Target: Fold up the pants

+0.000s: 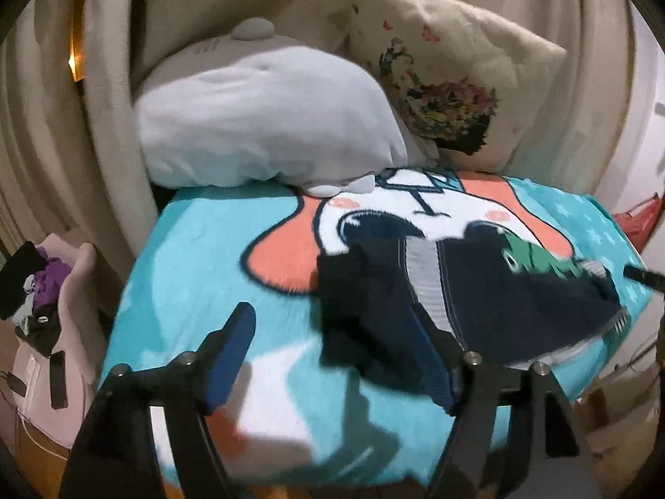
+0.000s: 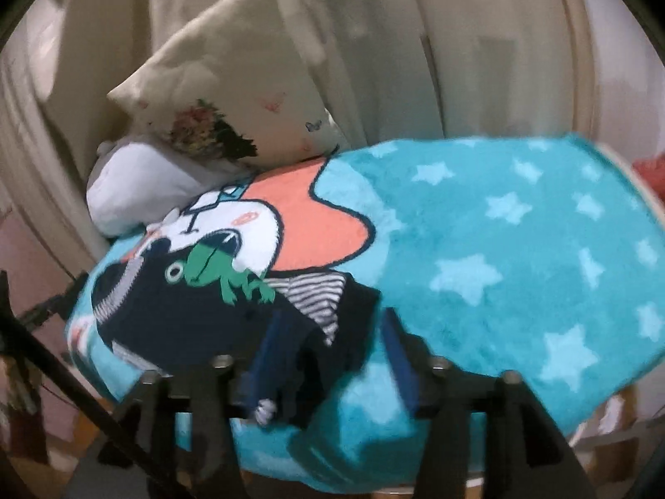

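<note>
Small navy pants point(image 1: 490, 303) with a green frog print and grey striped trim lie bunched on a turquoise cartoon blanket point(image 1: 199, 258). My left gripper point(image 1: 328, 324) is open, its blue pads apart; its right pad point(image 1: 432, 357) lies against the dark fabric edge at the pants' left side. In the right wrist view the pants point(image 2: 191, 312) lie left of centre on the blanket point(image 2: 519, 249). My right gripper point(image 2: 328, 332) is open, and the pants' striped and navy edge lies between its pads point(image 2: 399, 357).
A grey plush cushion point(image 1: 257, 116) and a cream printed pillow point(image 1: 449, 66) lean against curtains behind the blanket. A pink chair with clothes point(image 1: 45, 291) stands at the left. The blanket's front edge drops to a wooden floor. The other gripper's tip point(image 1: 644, 276) shows at the right.
</note>
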A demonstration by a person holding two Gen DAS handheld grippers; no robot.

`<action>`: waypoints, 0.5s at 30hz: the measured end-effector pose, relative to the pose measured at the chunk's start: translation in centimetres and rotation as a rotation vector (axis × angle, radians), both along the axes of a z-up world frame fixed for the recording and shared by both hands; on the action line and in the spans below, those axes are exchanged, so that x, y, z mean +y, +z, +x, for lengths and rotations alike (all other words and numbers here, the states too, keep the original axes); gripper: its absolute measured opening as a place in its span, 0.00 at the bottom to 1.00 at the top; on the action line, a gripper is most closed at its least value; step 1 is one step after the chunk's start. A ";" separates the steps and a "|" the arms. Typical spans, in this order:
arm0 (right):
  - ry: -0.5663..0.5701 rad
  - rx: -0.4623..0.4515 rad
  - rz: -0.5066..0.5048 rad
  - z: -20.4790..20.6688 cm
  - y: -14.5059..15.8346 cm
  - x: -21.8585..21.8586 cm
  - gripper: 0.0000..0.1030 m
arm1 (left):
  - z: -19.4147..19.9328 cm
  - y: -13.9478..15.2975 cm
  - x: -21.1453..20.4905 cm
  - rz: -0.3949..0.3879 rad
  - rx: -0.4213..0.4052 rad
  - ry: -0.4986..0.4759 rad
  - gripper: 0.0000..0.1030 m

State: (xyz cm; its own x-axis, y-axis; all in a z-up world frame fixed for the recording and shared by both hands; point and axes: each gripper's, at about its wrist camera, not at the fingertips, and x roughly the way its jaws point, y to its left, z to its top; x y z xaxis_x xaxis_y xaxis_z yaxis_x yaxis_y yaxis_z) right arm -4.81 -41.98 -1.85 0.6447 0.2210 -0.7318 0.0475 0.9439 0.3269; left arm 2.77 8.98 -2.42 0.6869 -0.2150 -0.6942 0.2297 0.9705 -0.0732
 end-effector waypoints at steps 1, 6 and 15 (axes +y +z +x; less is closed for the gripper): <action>-0.005 0.022 0.016 0.9 -0.8 -0.1 0.60 | 1.5 -0.4 -0.1 -0.023 0.015 0.006 0.72; -0.036 0.075 -0.004 2.0 -2.2 0.3 0.60 | 4.6 -2.7 -0.3 -0.012 0.090 0.056 0.72; 0.086 0.007 -0.169 0.2 -0.8 4.2 0.49 | 4.9 -5.6 -1.9 0.035 0.126 0.019 0.69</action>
State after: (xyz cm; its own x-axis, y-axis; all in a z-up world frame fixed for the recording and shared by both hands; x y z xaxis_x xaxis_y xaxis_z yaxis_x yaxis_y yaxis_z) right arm -4.63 -37.76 -2.63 0.6234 0.1487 -0.7676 -0.0341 0.9860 0.1633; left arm 7.67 7.04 -7.98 0.5975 -0.1769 -0.7821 0.2026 0.9770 -0.0663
